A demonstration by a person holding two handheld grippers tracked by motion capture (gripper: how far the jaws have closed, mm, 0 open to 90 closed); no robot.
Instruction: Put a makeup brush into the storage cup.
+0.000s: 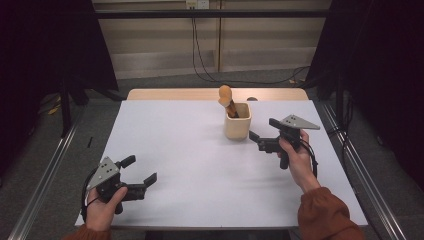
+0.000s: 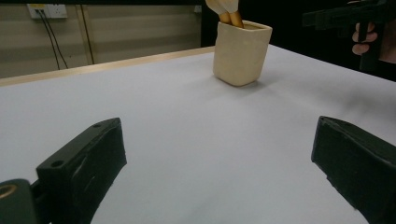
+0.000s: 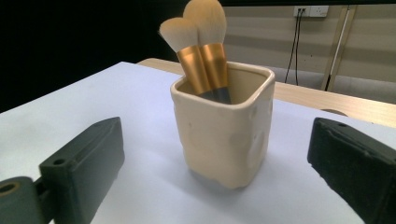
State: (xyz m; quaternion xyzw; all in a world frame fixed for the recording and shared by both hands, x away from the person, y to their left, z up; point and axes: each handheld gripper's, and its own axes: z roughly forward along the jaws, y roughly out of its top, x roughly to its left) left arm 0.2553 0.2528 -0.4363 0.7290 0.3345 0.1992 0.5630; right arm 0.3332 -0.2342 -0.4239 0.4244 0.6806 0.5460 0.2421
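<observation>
A cream square cup (image 1: 237,121) (image 2: 241,52) (image 3: 224,126) stands upright on the white table (image 1: 200,165), right of centre toward the back. Two makeup brushes (image 1: 227,99) (image 3: 201,51) with gold ferrules and pale bristles stand in it, leaning toward the left in the high view. My right gripper (image 1: 262,129) (image 3: 219,172) is open just right of the cup, its jaws pointing at it and apart from it. My left gripper (image 1: 140,169) (image 2: 219,172) is open near the front left corner, low over bare table, holding nothing.
A wooden strip (image 1: 215,94) runs along the table's far edge. Metal rails (image 1: 47,170) flank the table on the floor. Cables (image 1: 200,60) hang from a wall socket behind. Dark curtains stand at both sides.
</observation>
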